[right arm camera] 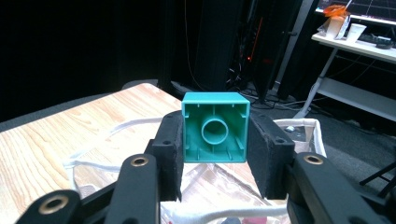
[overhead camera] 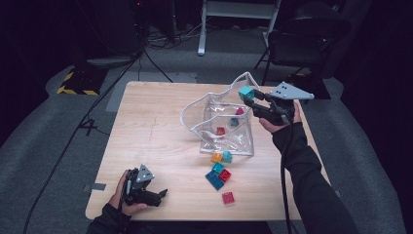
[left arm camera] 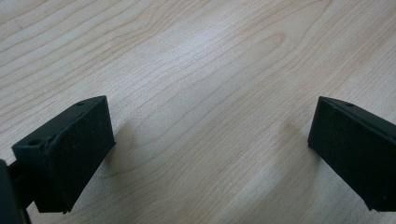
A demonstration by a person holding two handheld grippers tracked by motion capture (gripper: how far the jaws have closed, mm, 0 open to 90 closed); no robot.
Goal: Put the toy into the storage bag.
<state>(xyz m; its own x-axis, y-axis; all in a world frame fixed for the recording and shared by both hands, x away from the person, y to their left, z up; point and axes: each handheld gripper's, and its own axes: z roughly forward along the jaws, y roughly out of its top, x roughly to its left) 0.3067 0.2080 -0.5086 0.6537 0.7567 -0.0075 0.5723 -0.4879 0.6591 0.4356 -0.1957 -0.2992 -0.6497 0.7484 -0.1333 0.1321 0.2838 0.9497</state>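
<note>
My right gripper [overhead camera: 250, 96] is shut on a teal block [overhead camera: 246, 92], held in the air over the top right edge of a clear plastic bag [overhead camera: 221, 122] with white trim. In the right gripper view the teal block [right arm camera: 215, 127] shows its hollow underside, pinched between both black pads, with my right gripper [right arm camera: 215, 154] above the bag's rim [right arm camera: 299, 125]. Inside the bag lie a few red and blue blocks [overhead camera: 220, 130]. My left gripper [overhead camera: 163, 193] rests near the table's front left corner; its jaws stand open over bare wood [left arm camera: 210, 140].
Several loose blocks lie in front of the bag: orange [overhead camera: 216, 157], teal [overhead camera: 227, 156], blue [overhead camera: 214, 180] and red [overhead camera: 227, 198]. The wooden table [overhead camera: 146, 131] ends close behind the bag. A dark chair [overhead camera: 307, 39] and a white desk frame [overhead camera: 238, 9] stand beyond.
</note>
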